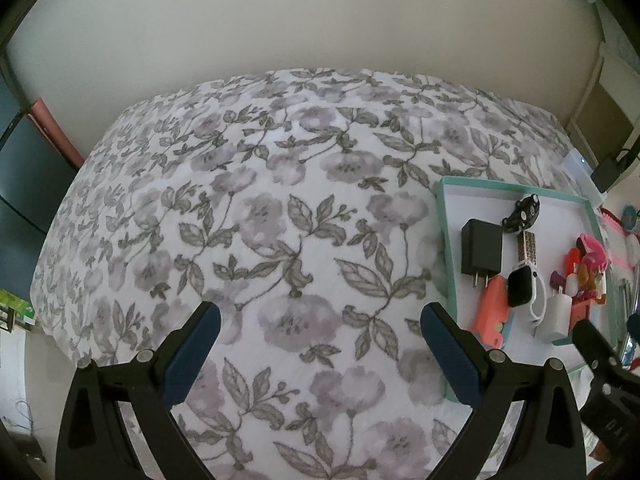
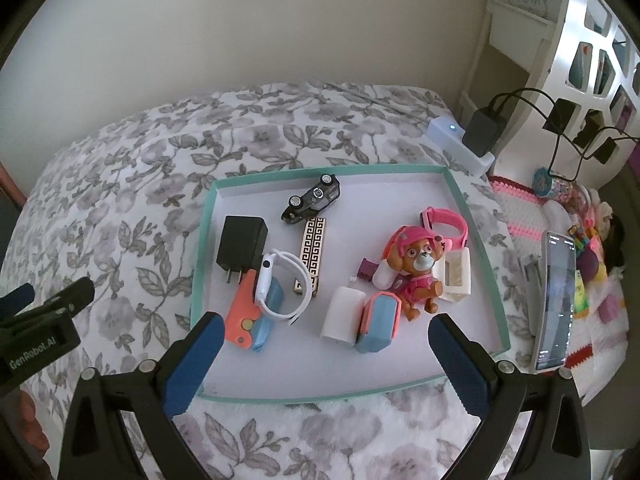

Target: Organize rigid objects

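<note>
A teal-rimmed tray [image 2: 476, 216] lies on the floral bedspread and holds small rigid items: a black charger [image 2: 242, 246], a black toy car [image 2: 312, 199], a gold patterned bar [image 2: 314, 248], a white smartwatch [image 2: 280, 284], an orange case [image 2: 242, 316], a white plug [image 2: 340, 314], a blue-and-coral block [image 2: 378, 322], a pink pup figure [image 2: 418, 268] and a pink watch [image 2: 444, 224]. My right gripper [image 2: 326, 344] hangs open above the tray's near edge, holding nothing. My left gripper [image 1: 320, 340] is open over bare bedspread, left of the tray [image 1: 440, 208].
A phone [image 2: 556, 300] stands propped to the right of the tray among toys and a pink-and-white mat [image 2: 520, 216]. A white power strip [image 2: 460, 142] with black adapters sits at the bed's far right corner. The floral bedspread [image 1: 240, 208] spreads wide to the left.
</note>
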The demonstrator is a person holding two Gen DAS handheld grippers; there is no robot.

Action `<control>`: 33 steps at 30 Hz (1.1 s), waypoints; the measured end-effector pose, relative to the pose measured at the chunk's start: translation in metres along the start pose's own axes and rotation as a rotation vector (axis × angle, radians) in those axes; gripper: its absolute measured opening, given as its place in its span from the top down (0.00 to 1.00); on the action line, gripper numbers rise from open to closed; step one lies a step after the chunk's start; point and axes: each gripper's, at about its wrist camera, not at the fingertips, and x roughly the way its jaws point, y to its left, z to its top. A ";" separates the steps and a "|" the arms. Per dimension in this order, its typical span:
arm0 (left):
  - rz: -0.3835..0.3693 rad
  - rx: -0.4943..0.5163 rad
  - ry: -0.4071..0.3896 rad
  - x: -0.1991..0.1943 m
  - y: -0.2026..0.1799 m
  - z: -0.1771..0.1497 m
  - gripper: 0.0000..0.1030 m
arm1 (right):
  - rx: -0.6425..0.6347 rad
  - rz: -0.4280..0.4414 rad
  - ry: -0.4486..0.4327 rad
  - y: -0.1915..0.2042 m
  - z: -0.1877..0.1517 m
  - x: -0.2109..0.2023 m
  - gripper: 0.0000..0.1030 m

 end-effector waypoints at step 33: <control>0.013 0.011 0.009 0.000 -0.003 -0.002 0.03 | 0.025 0.003 0.004 -0.006 0.000 0.000 0.00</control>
